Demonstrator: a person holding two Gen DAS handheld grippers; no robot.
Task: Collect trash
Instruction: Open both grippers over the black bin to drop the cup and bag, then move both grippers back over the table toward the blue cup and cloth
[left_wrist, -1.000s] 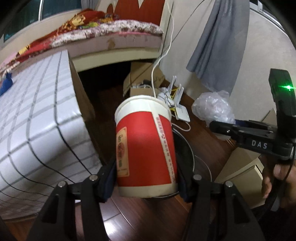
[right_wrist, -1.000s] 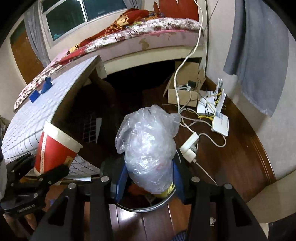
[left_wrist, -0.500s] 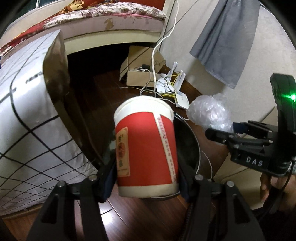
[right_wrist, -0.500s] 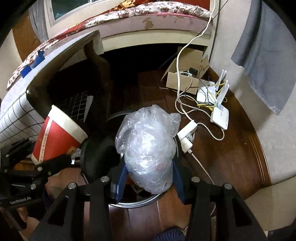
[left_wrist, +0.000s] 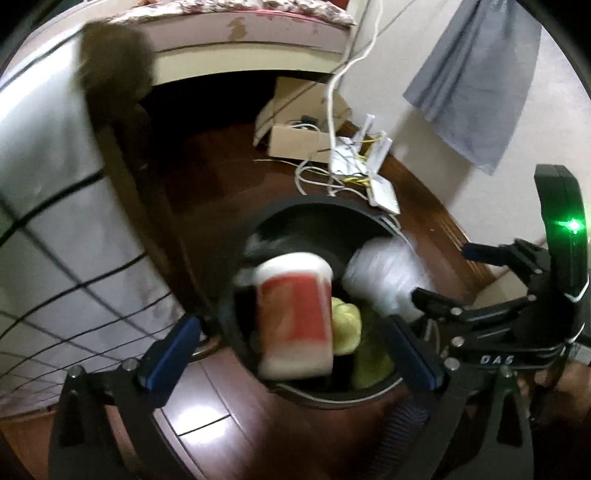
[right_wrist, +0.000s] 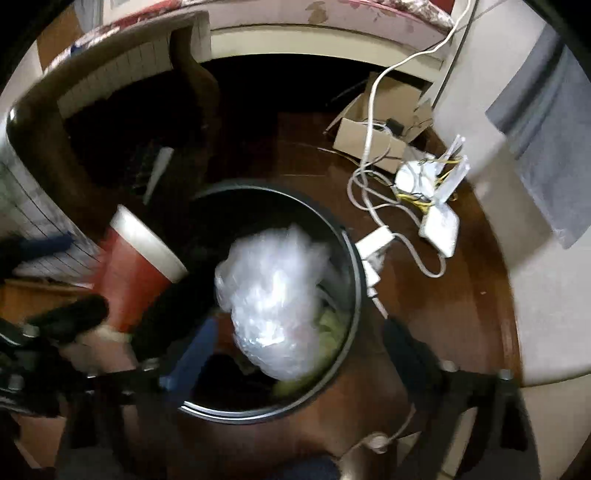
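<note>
A round black trash bin (left_wrist: 288, 214) (right_wrist: 351, 258) stands on the wooden floor below both grippers. A red paper cup with a white rim (left_wrist: 295, 314) (right_wrist: 136, 269) is blurred, loose between the wide-open fingers of my left gripper (left_wrist: 291, 350), over the bin's mouth. A crumpled clear plastic bag (right_wrist: 273, 295) (left_wrist: 384, 277) is blurred over the bin, free of my open right gripper (right_wrist: 295, 350). Yellow-green trash (left_wrist: 347, 325) lies inside the bin.
A table with a checked cloth (left_wrist: 55, 221) and its dark leg stand at the left. White routers and cables (right_wrist: 432, 206), a power adapter (right_wrist: 373, 243) and a cardboard box (right_wrist: 373, 136) lie on the floor behind the bin. A bed and a wall are beyond.
Both grippers moved over the bin and opened. The cup and the plastic bag left the fingers and are dropping toward the bin.
</note>
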